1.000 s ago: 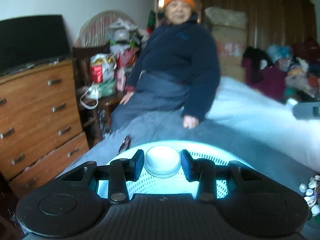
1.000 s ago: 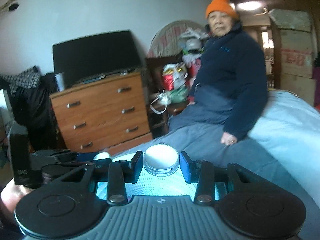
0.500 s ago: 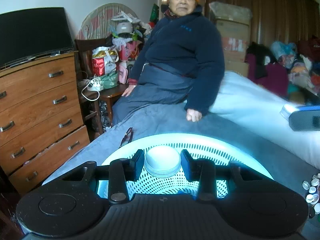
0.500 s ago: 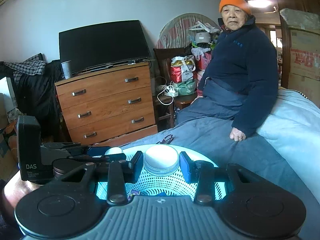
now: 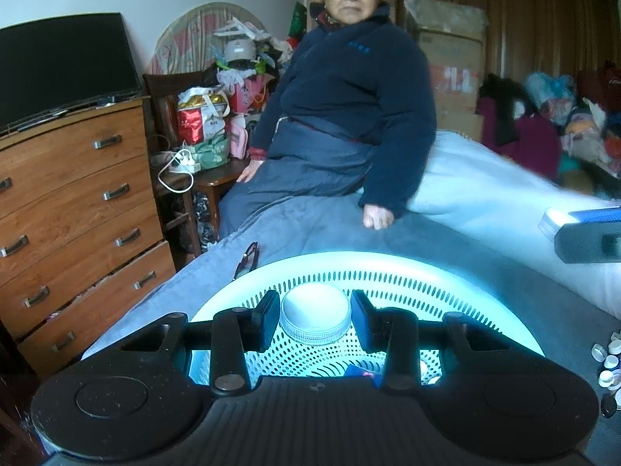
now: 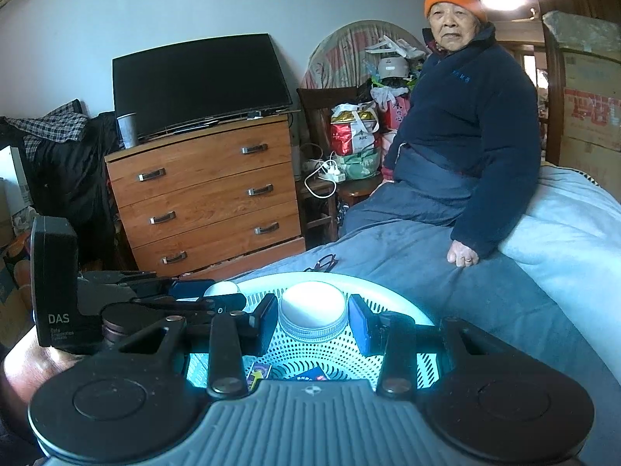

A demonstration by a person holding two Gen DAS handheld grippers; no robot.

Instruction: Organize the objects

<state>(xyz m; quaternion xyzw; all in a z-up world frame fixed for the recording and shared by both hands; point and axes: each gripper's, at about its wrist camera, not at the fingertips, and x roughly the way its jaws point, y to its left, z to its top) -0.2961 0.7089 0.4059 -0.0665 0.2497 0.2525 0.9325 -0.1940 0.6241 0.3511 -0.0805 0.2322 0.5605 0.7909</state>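
I am over a big bed (image 5: 485,202) with a grey-blue blanket. A person (image 5: 349,116) in an orange hat sits on it at 12 o'clock. A brown dresser (image 5: 70,202) stands at 9 o'clock. Right under me is a round white basket (image 5: 465,291) full of little holes.

My left claw (image 5: 315,318) is clamped on a white cap (image 5: 315,306). The cap sits right in the middle between the two black fingers, above the basket. My right claw (image 6: 312,320) is clamped on the other white cap (image 6: 312,305) the same way, also above the basket.

A heap of small caps (image 5: 609,361) lies on the bed at 4 o'clock in the left wrist view.
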